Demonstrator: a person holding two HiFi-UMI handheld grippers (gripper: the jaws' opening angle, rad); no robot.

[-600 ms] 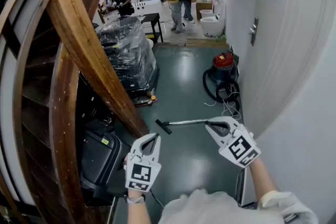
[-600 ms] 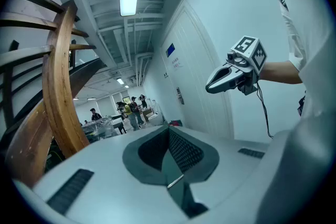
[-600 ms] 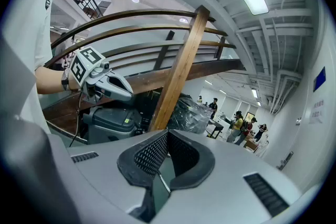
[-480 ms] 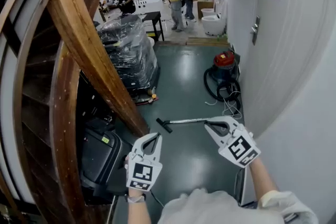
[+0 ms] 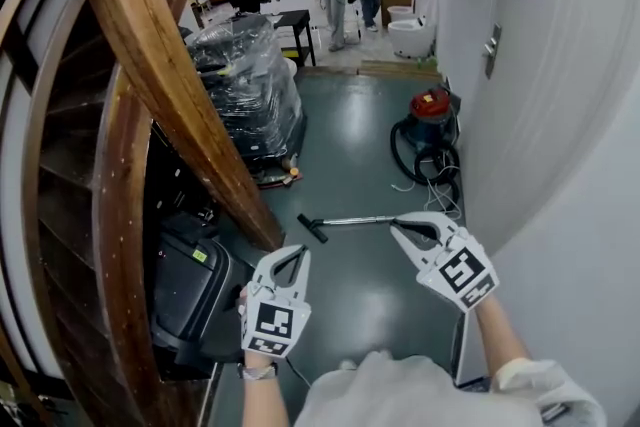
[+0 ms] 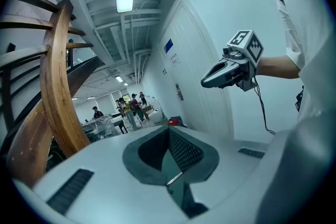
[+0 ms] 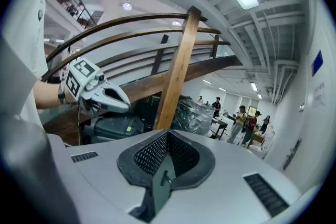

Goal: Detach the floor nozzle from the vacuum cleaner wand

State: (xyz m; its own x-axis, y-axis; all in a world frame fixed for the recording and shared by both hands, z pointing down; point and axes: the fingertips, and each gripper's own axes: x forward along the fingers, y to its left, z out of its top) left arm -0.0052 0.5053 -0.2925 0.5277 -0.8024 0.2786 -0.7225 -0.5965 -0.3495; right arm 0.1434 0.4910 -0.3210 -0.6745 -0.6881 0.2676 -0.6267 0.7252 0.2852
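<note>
My left gripper [image 5: 298, 255] and right gripper [image 5: 398, 227] are closed on nothing; I would clamp the stiff, probably slick wand [image 5: 358, 220] beside its light floor nozzle [image 5: 312, 229].

Wand [image 5: 357, 220] and red vacuum [image 5: 429, 111] on floor [image 5: 345, 150]

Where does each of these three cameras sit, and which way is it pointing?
Head view: on the person's head, facing forward and steeply down at the floor, wand and vacuum; shows left claw, right claw and both forearms.
Left gripper view: on the left claw, looking along its shut jaws toward the door; shows the right claw and forearm.
Right gripper view: on the right claw, looking along its shut jaws toward the stair rail; shows the left claw and wrist.
Shared: both gripper views catch the people at the far end.
</note>
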